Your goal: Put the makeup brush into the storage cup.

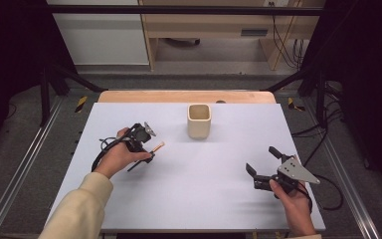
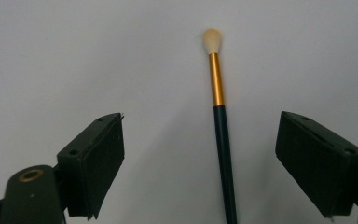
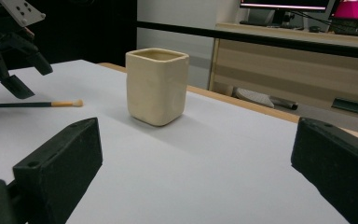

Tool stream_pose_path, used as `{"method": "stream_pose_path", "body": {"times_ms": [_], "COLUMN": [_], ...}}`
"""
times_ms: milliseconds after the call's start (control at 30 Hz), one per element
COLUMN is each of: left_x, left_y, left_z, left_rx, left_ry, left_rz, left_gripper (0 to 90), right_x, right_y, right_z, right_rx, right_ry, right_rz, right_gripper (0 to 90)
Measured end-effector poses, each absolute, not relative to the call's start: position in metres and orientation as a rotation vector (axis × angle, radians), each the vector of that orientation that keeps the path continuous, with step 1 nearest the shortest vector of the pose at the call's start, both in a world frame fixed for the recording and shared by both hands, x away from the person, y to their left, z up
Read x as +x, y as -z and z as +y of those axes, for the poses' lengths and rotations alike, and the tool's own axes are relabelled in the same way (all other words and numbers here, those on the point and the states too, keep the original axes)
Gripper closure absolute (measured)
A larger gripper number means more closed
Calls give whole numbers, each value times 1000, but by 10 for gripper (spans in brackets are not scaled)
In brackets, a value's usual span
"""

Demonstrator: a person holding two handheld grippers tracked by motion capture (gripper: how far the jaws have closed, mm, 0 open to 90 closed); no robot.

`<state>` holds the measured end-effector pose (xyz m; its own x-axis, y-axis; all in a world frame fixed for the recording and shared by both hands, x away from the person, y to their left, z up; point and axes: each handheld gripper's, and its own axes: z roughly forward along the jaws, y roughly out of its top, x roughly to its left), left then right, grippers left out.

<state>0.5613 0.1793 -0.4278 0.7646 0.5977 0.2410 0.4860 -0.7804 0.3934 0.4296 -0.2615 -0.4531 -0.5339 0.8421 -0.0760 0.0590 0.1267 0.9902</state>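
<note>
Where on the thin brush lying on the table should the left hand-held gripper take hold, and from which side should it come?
Probably the dark handle just below the gold ferrule. The brush lies flat on the table, so coming from above suits it, one pad on each long side. The left hand-held gripper already straddles the handle with its jaws open, not touching. The soft tip is a poor place to pinch.

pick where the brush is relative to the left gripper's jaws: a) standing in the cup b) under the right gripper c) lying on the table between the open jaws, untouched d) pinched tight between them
c: in the left gripper view the brush lies flat on the table, with a gap to each pad of the left gripper.
</note>
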Motion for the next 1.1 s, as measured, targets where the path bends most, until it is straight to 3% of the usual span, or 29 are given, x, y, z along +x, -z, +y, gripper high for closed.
{"method": "stream_pose_path", "body": {"times_ms": [733, 933, 1100], "left_x": [566, 567, 566], "left_y": [436, 438, 438], "left_z": [178, 177, 176], "left_rx": [2694, 2702, 2721], "left_ry": [-507, -500, -476], "left_rz": [862, 864, 836], "left_gripper": [170, 214, 371], "right_x": [430, 430, 430], "right_y": [454, 454, 454], "right_z": [-261, -261, -261], "right_rx": [875, 874, 875], "right_ry": [-1476, -1476, -1475], "right_rz": [1743, 1742, 1745], "right_gripper": [24, 24, 25]}}
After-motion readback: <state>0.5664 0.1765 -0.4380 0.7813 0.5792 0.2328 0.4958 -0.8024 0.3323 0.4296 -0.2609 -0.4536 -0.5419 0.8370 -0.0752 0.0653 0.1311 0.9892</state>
